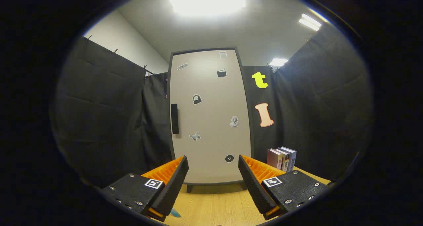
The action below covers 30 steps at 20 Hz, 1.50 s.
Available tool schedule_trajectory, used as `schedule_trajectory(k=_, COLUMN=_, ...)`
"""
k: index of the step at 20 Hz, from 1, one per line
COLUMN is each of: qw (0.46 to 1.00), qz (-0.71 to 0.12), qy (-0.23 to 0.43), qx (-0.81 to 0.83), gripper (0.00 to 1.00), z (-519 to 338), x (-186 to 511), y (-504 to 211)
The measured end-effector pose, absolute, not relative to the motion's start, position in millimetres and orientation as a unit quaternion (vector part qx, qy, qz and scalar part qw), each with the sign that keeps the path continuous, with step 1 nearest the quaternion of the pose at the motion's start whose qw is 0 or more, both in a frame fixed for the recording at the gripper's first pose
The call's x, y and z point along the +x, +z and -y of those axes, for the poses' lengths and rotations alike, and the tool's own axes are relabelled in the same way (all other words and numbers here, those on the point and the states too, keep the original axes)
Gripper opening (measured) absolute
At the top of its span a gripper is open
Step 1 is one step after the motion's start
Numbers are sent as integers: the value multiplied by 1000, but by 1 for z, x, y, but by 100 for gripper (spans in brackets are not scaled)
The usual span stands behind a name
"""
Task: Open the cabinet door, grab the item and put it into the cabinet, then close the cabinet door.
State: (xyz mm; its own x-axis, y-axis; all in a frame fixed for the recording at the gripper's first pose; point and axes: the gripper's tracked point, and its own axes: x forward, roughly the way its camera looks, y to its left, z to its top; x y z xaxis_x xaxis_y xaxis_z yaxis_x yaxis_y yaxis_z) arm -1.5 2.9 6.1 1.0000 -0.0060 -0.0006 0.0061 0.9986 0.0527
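The gripper (213, 183) is spread wide, its two fingers (175, 183) well apart with nothing between them, hanging above a light wooden tabletop (214, 206). Just beside the left finger, low down and partly hidden by it, a small blue-green tip of some object (175, 213) pokes out on the wood; too little of it shows to tell what it is, or whether it is the item to be stowed. Beyond the fingers, straight ahead, stands the cabinet (211, 120) on short dark feet at the far side of the table. Its pale door (214, 97) is closed flat in a dark frame. A dark vertical handle (174, 118) sits along the door's left edge at about mid-height. Small stickers (197, 99) are scattered over the door face, among them a butterfly (195, 135) near the handle and a round dark one (229, 158) low down, seen between the fingertips. To the right of the cabinet, beyond the right finger, a short row of books (282, 159) stands upright on the table against the black cloth wall (314, 120). Bright ceiling lights (208, 1) glare above the cabinet.
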Motion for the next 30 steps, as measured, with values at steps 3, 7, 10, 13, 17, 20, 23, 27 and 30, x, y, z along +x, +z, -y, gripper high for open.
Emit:
schedule_trajectory(k=3, qw=1000, qz=2, qy=-2, qx=21, gripper=94, z=-5, x=3, y=10)
schedule_trajectory(k=7, qw=1000, qz=0, qy=8, qx=26, gripper=94, z=-10, x=22, y=20)
schedule_trajectory(k=10, qw=999, qz=-6, qy=18, qx=26, gripper=94, z=-18, x=47, y=29)
schedule_trajectory(k=13, qw=999, qz=-1, qy=25, qx=26, gripper=94, z=-29, x=68, y=41)
schedule_trajectory(k=17, qw=999, qz=8, qy=38, qx=29, gripper=94, z=-46, x=99, y=60)
schedule_trajectory(k=20, qw=998, qz=16, qy=48, qx=31, gripper=94, z=-61, x=123, y=72)
schedule_trajectory(k=23, qw=997, qz=20, qy=60, qx=39, gripper=94, z=-78, x=148, y=81)
schedule_trajectory(k=27, qw=995, qz=18, qy=81, qx=53, gripper=94, z=-102, x=183, y=86)
schedule_trajectory(k=30, qw=995, qz=3, qy=85, qx=57, gripper=94, z=-115, x=210, y=82)
